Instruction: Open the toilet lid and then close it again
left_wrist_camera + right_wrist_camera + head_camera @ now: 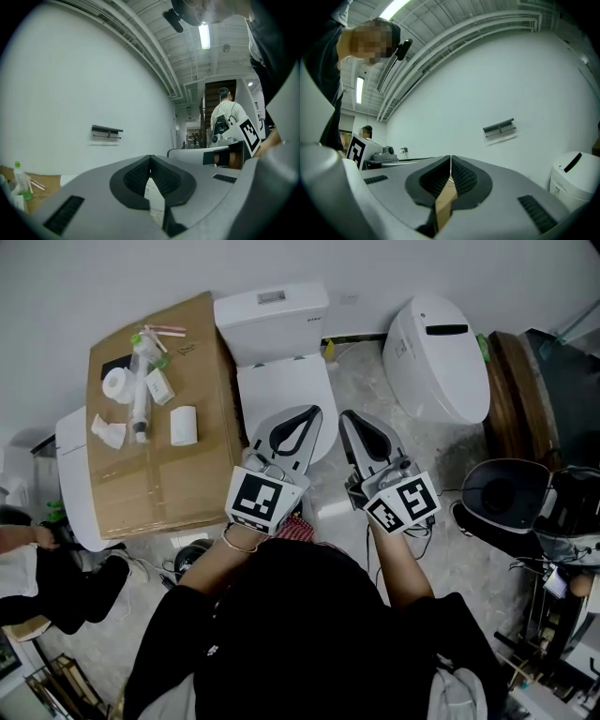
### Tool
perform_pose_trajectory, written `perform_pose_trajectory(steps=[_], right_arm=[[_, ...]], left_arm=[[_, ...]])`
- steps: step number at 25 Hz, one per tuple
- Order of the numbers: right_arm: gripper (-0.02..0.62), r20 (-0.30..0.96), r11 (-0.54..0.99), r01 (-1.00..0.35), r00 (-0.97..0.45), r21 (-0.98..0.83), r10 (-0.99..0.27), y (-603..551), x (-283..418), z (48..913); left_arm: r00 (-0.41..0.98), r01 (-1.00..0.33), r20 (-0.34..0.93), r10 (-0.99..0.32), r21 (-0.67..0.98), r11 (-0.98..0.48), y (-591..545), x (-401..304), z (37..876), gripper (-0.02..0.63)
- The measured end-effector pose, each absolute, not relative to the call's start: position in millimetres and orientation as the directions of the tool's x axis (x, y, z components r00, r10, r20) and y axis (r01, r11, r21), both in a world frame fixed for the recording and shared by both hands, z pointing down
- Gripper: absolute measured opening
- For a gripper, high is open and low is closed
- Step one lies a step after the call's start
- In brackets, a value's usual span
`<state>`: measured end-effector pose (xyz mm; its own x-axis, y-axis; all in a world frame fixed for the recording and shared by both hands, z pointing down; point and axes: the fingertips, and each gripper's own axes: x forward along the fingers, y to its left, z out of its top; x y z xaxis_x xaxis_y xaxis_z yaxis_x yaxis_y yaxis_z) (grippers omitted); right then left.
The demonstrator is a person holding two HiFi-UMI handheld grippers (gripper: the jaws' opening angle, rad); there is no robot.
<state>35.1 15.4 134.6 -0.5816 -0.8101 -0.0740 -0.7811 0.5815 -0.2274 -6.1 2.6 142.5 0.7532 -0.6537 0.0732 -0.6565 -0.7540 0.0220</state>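
1. Here, the toilet's white lid (279, 390) lies shut, flat below the tank (272, 322). It sits by the wall (84, 277), with a box (159, 479) on its left.
2. The left hand-held gripper (312, 414) hovers over the lid's front. Its jaws are pressed together at the tips and hold nothing.
3. The right hand-held gripper (348, 418) hangs just beside it, off the lid's right edge. Its jaws are likewise closed and empty.
4. Both point toward the wall, side by side and not touching each other.
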Motion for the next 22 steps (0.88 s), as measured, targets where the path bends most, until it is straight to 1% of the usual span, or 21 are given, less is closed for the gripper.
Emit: perform_pose_trajectory(steps=[12, 22], right_arm=[[0.020, -0.079, 0.563, -0.793, -0.561, -0.233, -0.824, 10.4, 25.5, 138.3], [0.020, -0.051, 0.565, -0.792, -0.571, -0.232, -0.820, 7.3, 20.1, 146.0]], left_arm=[[0.763, -0.646, 0.073, -0.643, 0.019, -0.763, -2.4, -18.6, 150.8, 0.005], [0.759, -0.650, 0.062, -0.648, 0.035, -0.759, -4.9, -18.9, 155.7, 0.006]])
